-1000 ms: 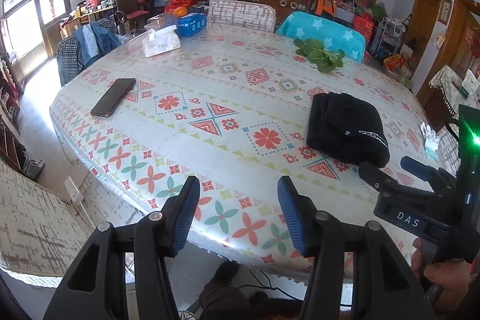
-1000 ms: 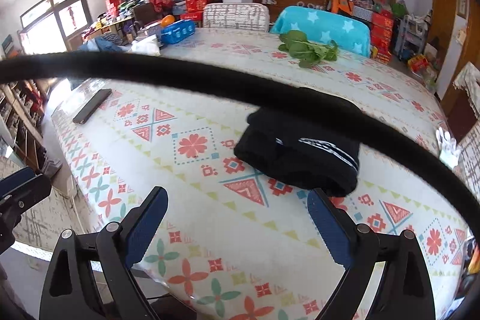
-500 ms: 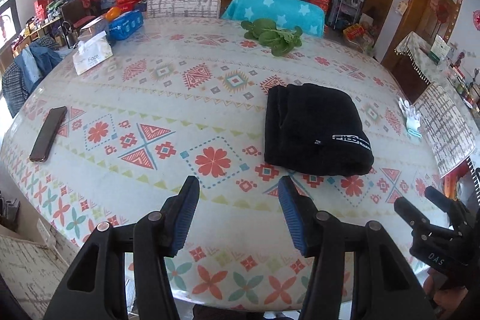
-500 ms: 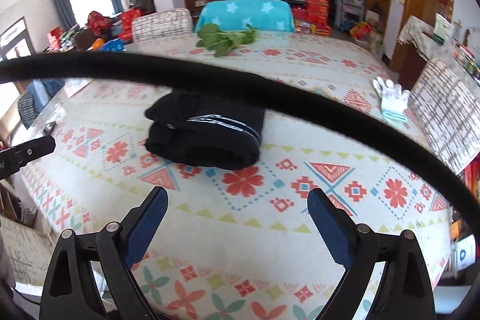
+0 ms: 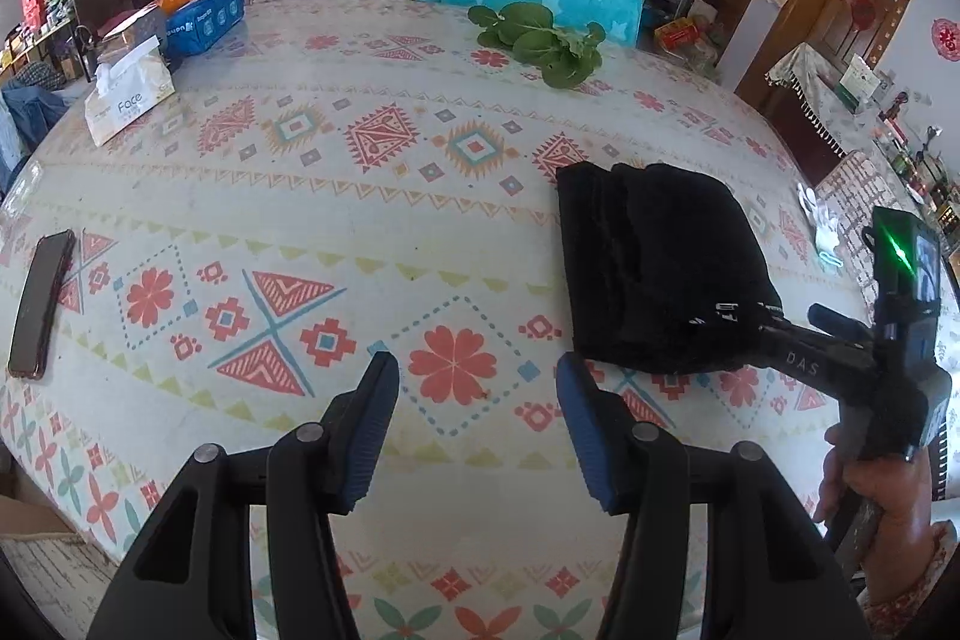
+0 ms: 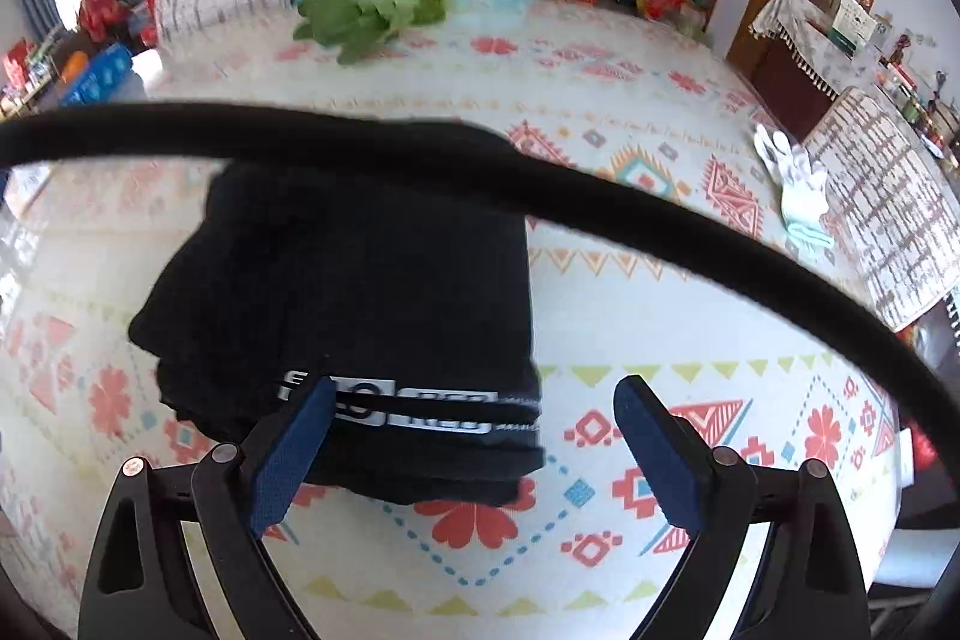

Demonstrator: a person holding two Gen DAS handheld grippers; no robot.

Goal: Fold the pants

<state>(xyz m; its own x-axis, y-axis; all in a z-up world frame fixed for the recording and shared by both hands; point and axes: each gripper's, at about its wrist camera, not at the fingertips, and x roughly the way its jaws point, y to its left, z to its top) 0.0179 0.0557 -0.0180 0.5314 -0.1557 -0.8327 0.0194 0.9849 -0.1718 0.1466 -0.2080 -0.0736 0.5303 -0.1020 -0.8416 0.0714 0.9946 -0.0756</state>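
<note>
The black pants [image 5: 654, 274] lie folded in a thick bundle on the patterned tablecloth [image 5: 336, 196], right of centre. In the right wrist view the pants [image 6: 360, 304] fill the middle, waistband lettering toward me. My left gripper [image 5: 477, 412] is open and empty over the tablecloth, left of the bundle's near corner. My right gripper [image 6: 471, 436] is open, its jaws wide on either side of the bundle's near right corner, holding nothing. It also shows in the left wrist view [image 5: 780, 334], its tips at the bundle's near edge.
A phone [image 5: 42, 304] lies at the left edge, a tissue pack [image 5: 129, 94] and blue pack [image 5: 204, 19] at the back left, leafy greens [image 5: 543, 40] at the back. White gloves [image 6: 795, 184] lie at the right. A black cable [image 6: 480, 166] crosses the right wrist view. Chairs stand behind the table.
Both grippers have moved in over the table toward the pants. The right gripper has come close to the bundle's near edge. The pants have not moved.
</note>
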